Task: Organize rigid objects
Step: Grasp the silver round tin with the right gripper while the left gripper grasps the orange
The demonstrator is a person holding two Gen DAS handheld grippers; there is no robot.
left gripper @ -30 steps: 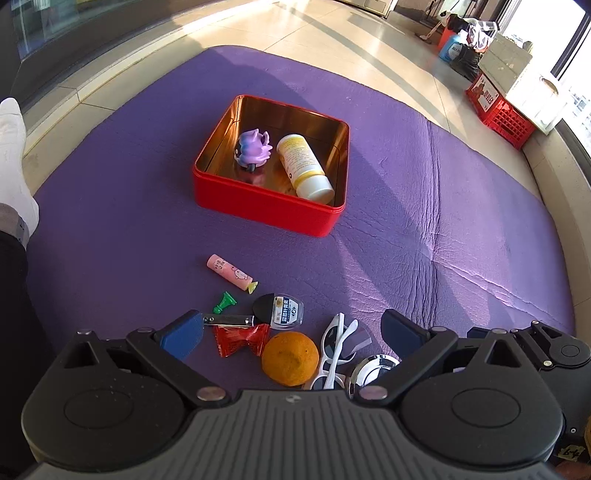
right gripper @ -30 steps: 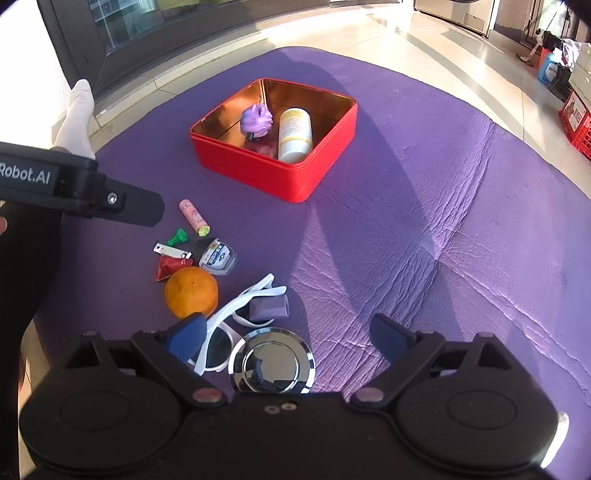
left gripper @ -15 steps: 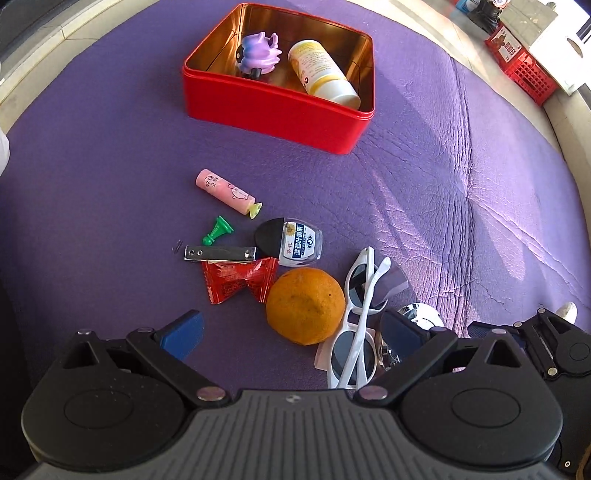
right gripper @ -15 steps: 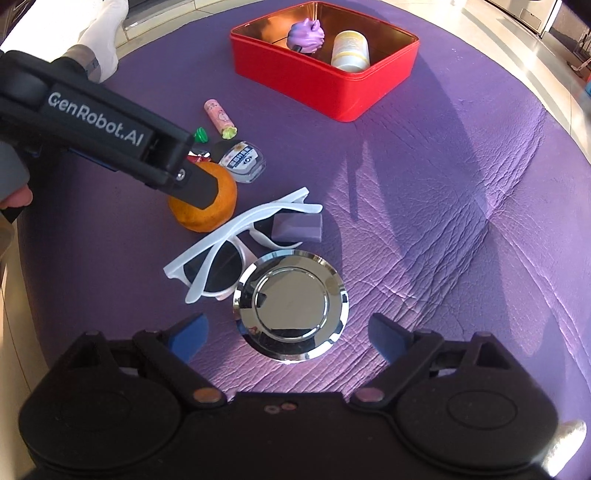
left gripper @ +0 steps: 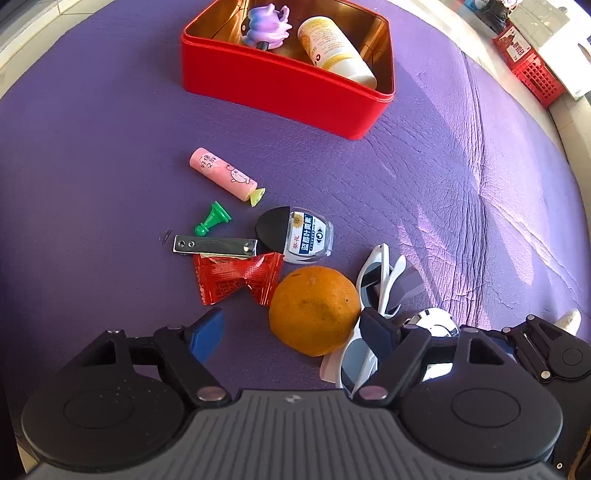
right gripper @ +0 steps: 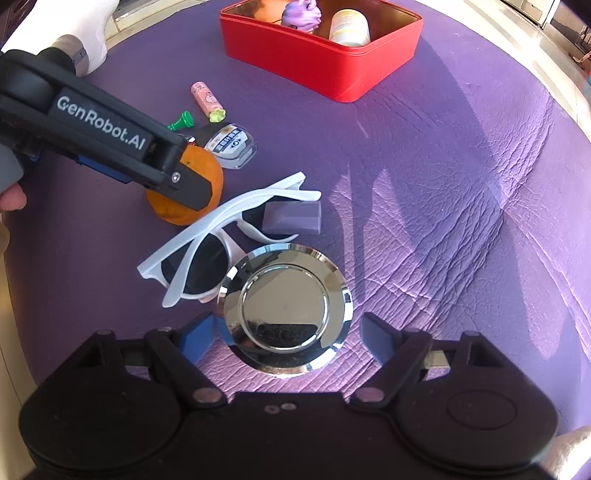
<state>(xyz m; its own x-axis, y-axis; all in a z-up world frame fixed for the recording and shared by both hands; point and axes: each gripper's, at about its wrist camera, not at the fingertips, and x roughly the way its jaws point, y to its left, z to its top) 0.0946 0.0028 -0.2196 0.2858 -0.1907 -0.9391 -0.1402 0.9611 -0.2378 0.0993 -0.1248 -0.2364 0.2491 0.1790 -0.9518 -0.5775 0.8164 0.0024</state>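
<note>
1. The left wrist view is showing the small clutter in full: a pink tube [left gripper: 222, 174], a green peg [left gripper: 213, 218], a metal clip [left gripper: 215, 246], a red candy [left gripper: 238, 278] and an eye-drop bottle [left gripper: 295, 234], all sitting mid-frame on the purple mat [left gripper: 443, 184]. In the right wrist view the clip and candy are hiding behind the left gripper's arm.
2. The right wrist view is giving a full look at the chrome disc [right gripper: 284, 308] and the white sunglasses [right gripper: 218, 240]; the left view is catching only a sliver of the disc at lower right, behind its own finger.
3. The red tin [left gripper: 284, 85] is sitting at the top of both frames, holding a purple toy [left gripper: 266, 24] and a pale bottle [left gripper: 334, 48].
4. The left gripper [left gripper: 291, 332] is closing with its fingers apart. The orange [left gripper: 314, 310] is lying between them, close against the right-hand finger and well clear of the left-hand one; I cannot tell whether that finger is touching it.
5. The right gripper [right gripper: 286, 338] is closing too, fingers apart. The disc is lying between them at lower centre, its left rim just beside the left-hand finger, with a gap to the right-hand one.
</note>
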